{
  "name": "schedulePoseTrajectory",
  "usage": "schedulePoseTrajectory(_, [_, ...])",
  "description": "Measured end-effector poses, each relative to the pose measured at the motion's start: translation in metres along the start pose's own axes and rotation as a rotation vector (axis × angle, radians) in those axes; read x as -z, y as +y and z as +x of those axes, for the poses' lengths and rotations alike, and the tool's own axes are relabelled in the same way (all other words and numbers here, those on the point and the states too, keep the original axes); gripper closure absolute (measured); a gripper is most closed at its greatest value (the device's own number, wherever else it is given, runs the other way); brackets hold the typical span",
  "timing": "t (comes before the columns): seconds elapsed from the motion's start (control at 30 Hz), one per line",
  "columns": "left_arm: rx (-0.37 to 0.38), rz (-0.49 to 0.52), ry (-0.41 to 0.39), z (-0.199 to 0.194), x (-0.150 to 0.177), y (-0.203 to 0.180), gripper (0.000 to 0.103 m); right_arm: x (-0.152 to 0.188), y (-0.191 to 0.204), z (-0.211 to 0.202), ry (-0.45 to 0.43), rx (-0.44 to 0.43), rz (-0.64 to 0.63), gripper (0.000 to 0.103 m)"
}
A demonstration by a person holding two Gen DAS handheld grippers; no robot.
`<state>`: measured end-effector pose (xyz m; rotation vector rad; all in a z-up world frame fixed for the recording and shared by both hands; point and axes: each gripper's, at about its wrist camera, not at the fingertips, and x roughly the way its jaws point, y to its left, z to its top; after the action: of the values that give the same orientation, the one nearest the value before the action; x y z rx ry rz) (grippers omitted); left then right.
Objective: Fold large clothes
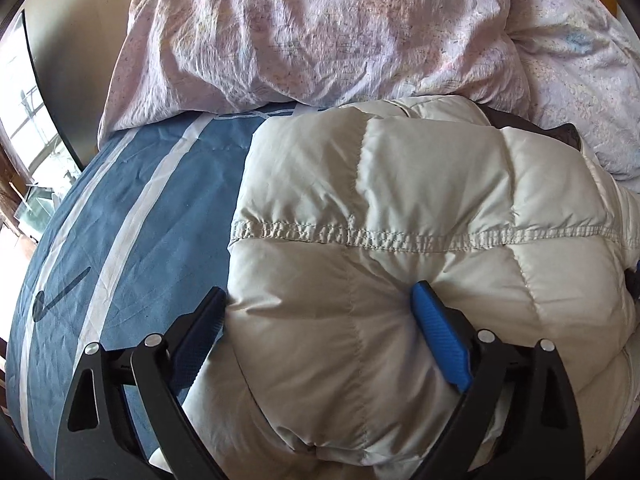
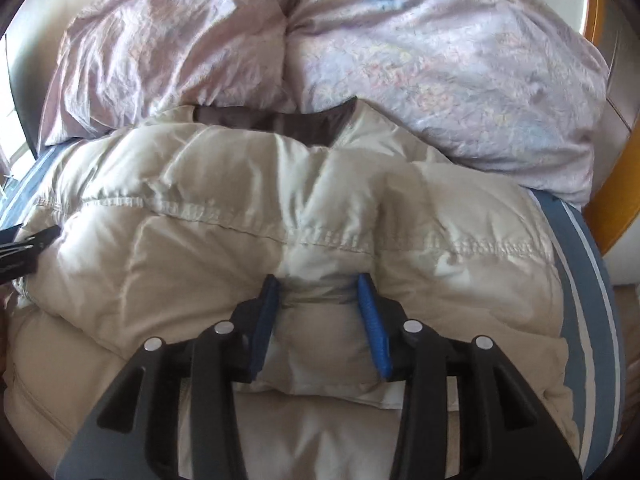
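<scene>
A cream quilted puffer jacket lies bunched on the bed, its dark lining showing at the far edge. My left gripper straddles a thick puffed fold at the jacket's left side. One pad sits at the fold's edge and the other pad dents the fabric, so the wide jaws grip it. My right gripper has a narrower ridge of the jacket pinched between its blue pads. A black part of the other gripper shows at the left edge of the right wrist view.
The jacket rests on a blue sheet with white stripes. A crumpled pale pink duvet is heaped right behind it. A wooden bed frame runs along the right, and a window is at the far left.
</scene>
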<state>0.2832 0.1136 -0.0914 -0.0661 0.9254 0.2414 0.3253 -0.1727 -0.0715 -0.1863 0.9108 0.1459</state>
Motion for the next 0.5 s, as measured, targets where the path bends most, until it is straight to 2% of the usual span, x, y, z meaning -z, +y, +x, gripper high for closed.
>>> schedulePoseTrajectory(0.07, [-0.005,0.003,-0.003,0.002,-0.001,0.001,0.006,0.001,0.001,0.005,0.002,-0.008,-0.001,0.053])
schedulePoseTrajectory(0.13, [-0.01,0.002,-0.003,0.004,-0.001,0.002,0.006,-0.005,-0.005,-0.003,0.0,-0.032,0.053,0.054])
schedulePoseTrajectory(0.2, [-0.014,0.001,-0.002,0.004,-0.001,0.002,0.006,-0.011,-0.012,-0.014,-0.045,-0.055,0.096,0.055])
schedulePoseTrajectory(0.3, [-0.024,0.001,-0.004,0.004,-0.001,0.002,0.005,-0.029,-0.015,-0.027,-0.121,-0.044,0.111,0.055])
schedulePoseTrajectory(0.43, [-0.032,0.005,-0.008,0.003,-0.001,0.002,0.004,-0.047,-0.011,-0.015,-0.104,-0.051,0.101,0.055])
schedulePoseTrajectory(0.5, [-0.032,0.006,-0.008,0.003,-0.001,0.002,0.004,-0.049,-0.004,0.0,-0.072,-0.022,0.078,0.055])
